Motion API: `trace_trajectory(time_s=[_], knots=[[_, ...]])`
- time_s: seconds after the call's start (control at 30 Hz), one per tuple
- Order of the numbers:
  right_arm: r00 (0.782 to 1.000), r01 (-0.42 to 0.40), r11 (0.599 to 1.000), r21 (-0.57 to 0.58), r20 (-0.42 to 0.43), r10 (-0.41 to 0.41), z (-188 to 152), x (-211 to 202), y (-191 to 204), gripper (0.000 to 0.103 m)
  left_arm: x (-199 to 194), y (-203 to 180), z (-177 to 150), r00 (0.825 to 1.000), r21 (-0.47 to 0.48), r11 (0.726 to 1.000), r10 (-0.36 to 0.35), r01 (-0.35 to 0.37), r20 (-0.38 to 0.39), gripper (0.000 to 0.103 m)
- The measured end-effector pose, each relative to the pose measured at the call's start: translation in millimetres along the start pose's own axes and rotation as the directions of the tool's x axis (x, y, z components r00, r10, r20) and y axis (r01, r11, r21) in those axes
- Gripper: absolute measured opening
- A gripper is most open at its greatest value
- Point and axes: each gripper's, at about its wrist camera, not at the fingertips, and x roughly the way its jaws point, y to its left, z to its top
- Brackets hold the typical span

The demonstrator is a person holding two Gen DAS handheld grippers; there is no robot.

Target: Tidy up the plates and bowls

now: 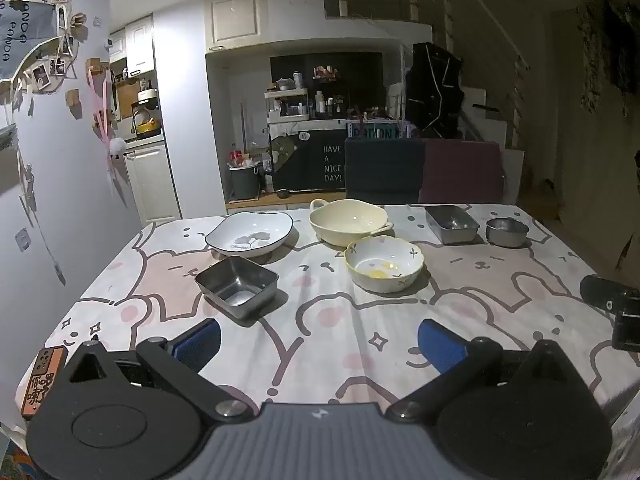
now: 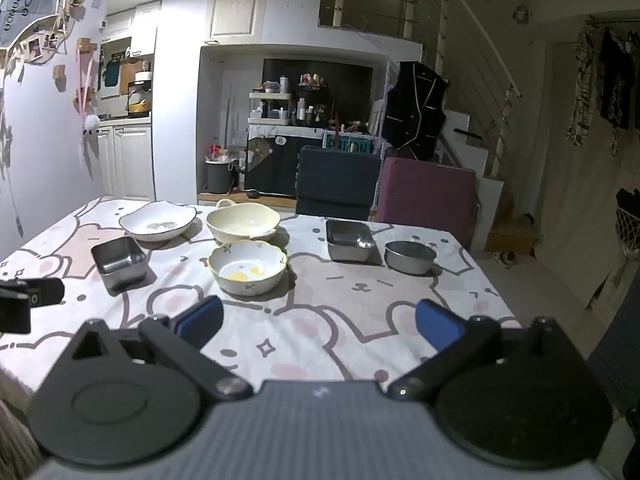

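On the cartoon tablecloth stand a white plate with a dark rim (image 1: pixel 250 234) (image 2: pixel 158 221), a cream bowl with handles (image 1: pixel 349 221) (image 2: pixel 243 222), a flower-rimmed bowl with yellow marks inside (image 1: pixel 384 264) (image 2: pixel 247 266), a square steel dish (image 1: pixel 237 285) (image 2: pixel 119 262), a rectangular steel tin (image 1: pixel 452 224) (image 2: pixel 350 240) and a round steel bowl (image 1: pixel 507 231) (image 2: pixel 410 256). My left gripper (image 1: pixel 319 344) is open and empty above the near table edge. My right gripper (image 2: pixel 319 322) is open and empty, level with it on its right.
A dark blue chair (image 2: pixel 338 182) and a maroon chair (image 2: pixel 428 196) stand behind the table. A small orange box (image 1: pixel 42 380) lies at the table's near left corner. A wall runs along the left side. The table's right edge drops to the floor.
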Motion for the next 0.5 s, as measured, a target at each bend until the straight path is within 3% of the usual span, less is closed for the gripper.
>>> trace_trajectory(time_s=[0.5], knots=[[1.000,0.000,1.000,-0.001,0.001,0.000,-0.5,-0.3,0.4,0.103,0.7,0.9,-3.2,1.000,-0.001,1.000,0.000,0.000,-0.003,0.103]])
